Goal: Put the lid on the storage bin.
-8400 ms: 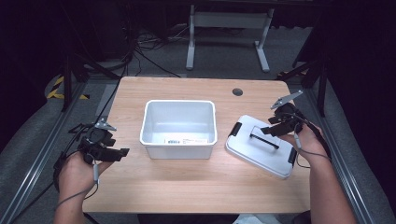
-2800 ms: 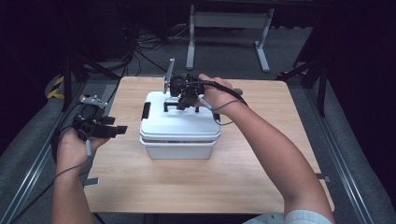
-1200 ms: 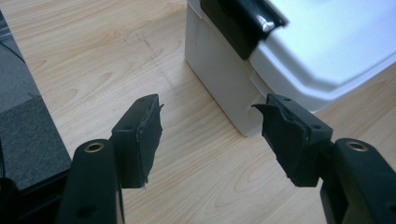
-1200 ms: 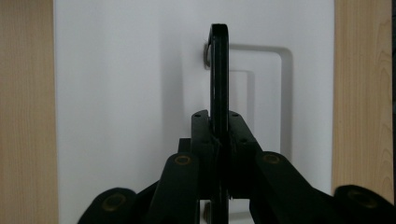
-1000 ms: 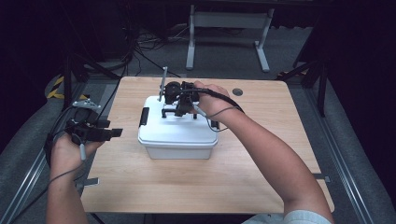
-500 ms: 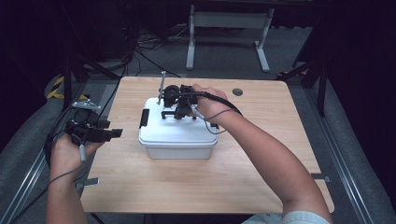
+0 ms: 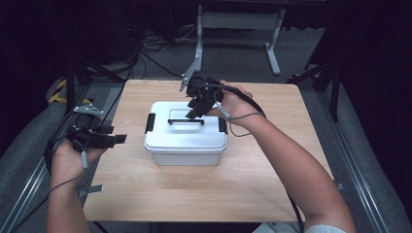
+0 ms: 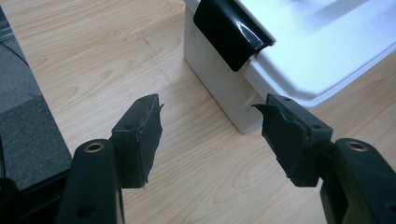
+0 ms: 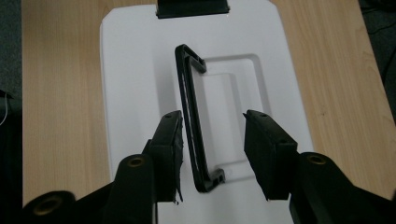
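Both grippers open | right gripper (image 7: 193,112) lifted off handle (image 9: 192,135) | lid (image 7: 187,130) seated

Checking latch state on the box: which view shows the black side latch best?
The left gripper view: the black side latch is close and sharp, folded over the lid edge. The high view shows both latches small, at the lid's ends. The right gripper view catches one latch cropped at its top edge.

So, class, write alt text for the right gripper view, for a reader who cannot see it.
Two open black jaws of the right gripper hang above a white lidded box, the lid's black handle lying between them. A black latch sits at the box's far edge, and the wooden table shows on both sides.
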A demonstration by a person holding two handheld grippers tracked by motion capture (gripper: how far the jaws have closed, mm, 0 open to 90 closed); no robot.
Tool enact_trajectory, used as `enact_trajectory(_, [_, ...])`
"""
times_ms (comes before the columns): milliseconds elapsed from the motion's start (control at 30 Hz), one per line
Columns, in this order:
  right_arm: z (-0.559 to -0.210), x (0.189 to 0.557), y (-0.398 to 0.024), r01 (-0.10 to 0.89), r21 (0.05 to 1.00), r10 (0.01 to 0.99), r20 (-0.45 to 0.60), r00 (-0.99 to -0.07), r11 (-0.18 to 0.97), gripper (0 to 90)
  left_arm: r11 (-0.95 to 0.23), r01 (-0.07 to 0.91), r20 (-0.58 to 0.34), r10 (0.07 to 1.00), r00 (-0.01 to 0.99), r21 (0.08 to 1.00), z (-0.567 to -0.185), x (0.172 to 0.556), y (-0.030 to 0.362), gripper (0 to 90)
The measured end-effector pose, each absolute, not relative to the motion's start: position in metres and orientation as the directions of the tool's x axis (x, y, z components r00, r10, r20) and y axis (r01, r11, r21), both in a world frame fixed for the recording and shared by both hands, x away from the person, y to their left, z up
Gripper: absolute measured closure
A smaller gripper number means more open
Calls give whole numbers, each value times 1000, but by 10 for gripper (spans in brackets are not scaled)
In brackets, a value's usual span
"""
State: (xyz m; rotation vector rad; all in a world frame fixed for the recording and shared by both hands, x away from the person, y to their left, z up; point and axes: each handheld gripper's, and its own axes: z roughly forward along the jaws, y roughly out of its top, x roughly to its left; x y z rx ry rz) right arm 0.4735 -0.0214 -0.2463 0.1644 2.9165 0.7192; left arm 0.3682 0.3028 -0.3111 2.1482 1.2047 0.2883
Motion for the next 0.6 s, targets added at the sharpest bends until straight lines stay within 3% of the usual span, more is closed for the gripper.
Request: enact_trajectory(600, [-235, 460, -150, 225, 545, 339, -118, -933, 808, 549, -374, 694, -107, 833, 543, 615, -316, 346, 303, 378])
